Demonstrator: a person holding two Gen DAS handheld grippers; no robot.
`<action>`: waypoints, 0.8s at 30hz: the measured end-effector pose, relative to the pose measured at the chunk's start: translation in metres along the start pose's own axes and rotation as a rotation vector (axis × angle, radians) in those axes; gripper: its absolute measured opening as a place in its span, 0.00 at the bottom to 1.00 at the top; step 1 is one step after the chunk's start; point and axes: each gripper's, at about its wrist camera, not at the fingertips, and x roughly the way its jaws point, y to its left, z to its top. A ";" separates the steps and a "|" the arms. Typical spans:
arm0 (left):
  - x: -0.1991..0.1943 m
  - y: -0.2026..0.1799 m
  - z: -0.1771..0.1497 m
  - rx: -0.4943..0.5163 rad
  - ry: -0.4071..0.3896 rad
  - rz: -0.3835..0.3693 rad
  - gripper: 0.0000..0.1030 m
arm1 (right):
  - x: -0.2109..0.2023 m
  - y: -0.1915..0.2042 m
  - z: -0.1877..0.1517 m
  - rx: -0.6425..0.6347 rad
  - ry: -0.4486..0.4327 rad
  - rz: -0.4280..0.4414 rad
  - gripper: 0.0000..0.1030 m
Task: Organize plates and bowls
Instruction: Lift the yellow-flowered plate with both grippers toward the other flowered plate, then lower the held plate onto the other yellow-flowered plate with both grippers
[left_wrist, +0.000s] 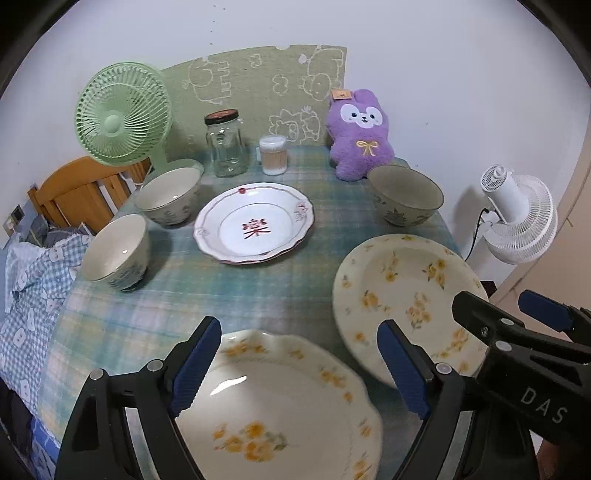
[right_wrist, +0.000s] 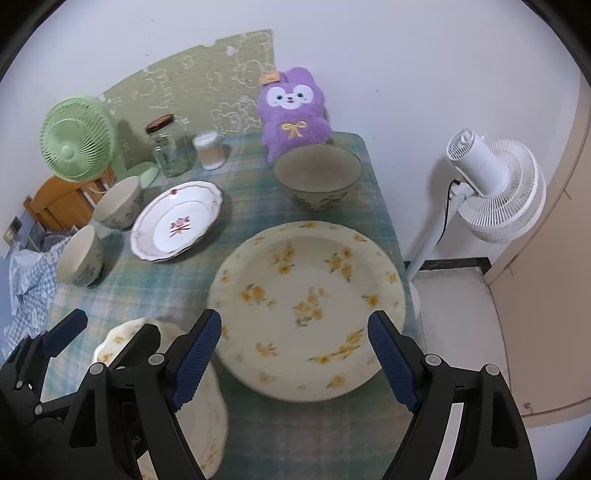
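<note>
Two cream plates with yellow flowers lie at the table's front: a scalloped near one (left_wrist: 284, 406) (right_wrist: 207, 417) and a round right one (left_wrist: 402, 299) (right_wrist: 306, 295). My left gripper (left_wrist: 301, 369) (right_wrist: 107, 328) is open, its fingers on either side of the near plate. My right gripper (right_wrist: 295, 358) (left_wrist: 502, 306) is open over the round plate's near rim. A white plate with a red character (left_wrist: 255, 223) (right_wrist: 177, 221) sits mid-table. Two bowls (left_wrist: 170, 195) (left_wrist: 118, 251) stand at the left and one (left_wrist: 406, 199) (right_wrist: 317, 175) at the right back.
At the table's back stand a green fan (left_wrist: 123, 112), a glass jar (left_wrist: 225, 144), a cotton-swab tub (left_wrist: 273, 155) and a purple plush (left_wrist: 360, 136). A white floor fan (right_wrist: 495, 188) stands off the right edge. Checked bedding (left_wrist: 33, 280) lies left of the table.
</note>
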 end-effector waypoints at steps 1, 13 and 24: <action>0.005 -0.005 0.002 -0.004 0.006 0.003 0.83 | 0.004 -0.005 0.003 0.000 0.003 0.000 0.81; 0.060 -0.042 0.021 0.011 0.056 0.015 0.77 | 0.050 -0.042 0.024 0.018 0.036 0.007 0.79; 0.105 -0.054 0.023 -0.013 0.123 0.035 0.76 | 0.097 -0.064 0.034 0.025 0.101 -0.016 0.78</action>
